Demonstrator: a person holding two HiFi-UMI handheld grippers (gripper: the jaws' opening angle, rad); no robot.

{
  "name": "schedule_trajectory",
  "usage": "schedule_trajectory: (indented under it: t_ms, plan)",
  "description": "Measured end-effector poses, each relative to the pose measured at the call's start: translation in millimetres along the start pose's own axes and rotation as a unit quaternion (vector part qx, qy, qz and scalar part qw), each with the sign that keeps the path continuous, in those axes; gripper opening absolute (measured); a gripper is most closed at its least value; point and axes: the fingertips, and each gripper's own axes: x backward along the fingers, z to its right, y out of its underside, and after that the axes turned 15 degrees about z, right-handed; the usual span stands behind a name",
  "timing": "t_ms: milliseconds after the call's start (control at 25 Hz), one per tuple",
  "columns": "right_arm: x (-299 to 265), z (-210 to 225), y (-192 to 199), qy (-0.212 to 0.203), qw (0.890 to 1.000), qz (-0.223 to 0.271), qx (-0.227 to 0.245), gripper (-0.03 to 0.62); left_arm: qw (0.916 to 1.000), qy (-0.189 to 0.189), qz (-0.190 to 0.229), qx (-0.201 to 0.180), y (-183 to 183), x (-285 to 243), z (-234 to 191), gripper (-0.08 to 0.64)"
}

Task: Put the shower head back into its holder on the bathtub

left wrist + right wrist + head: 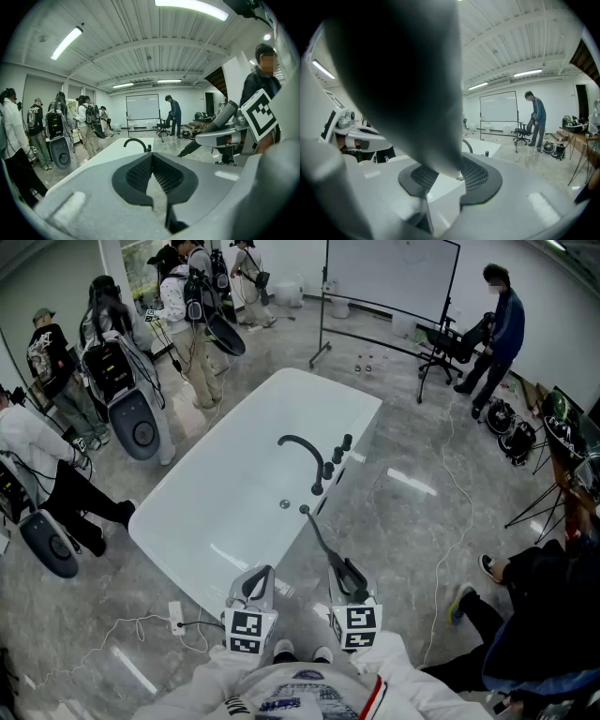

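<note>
The white bathtub (202,512) lies straight ahead, with a dark curved faucet (302,448) and a row of dark fittings (330,465) along its right rim. My right gripper (349,582) is shut on the dark, slim shower head (319,538), whose far end points over that rim, short of the nearest fitting. The shower head fills the right gripper view as a big dark blur (408,84) between the pads of the right gripper (445,171). In the left gripper view it slants up at the right (213,125). My left gripper (258,585) (151,158) hangs shut and empty over the tub's near end.
Several people with backpacks stand left and behind the tub (117,371). A whiteboard (389,277), an office chair (452,345) and another person (502,324) are at the back right. A power strip with its cable (176,617) lies on the floor at my left; someone sits at my right (539,615).
</note>
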Motion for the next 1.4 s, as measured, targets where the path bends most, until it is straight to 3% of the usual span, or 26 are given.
schedule_trajectory:
  t_ms: [640, 1400]
  plan:
    - [2, 2, -2, -0.006, 1.0, -0.001, -0.002, 0.138, 1.0, 0.003, -0.004, 0.004, 1, -4, 8, 0.0]
    - [3, 33, -1, -0.052, 0.998, 0.013, -0.015, 0.138, 0.9986, -0.05, -0.015, 0.013, 6, -10, 32, 0.0]
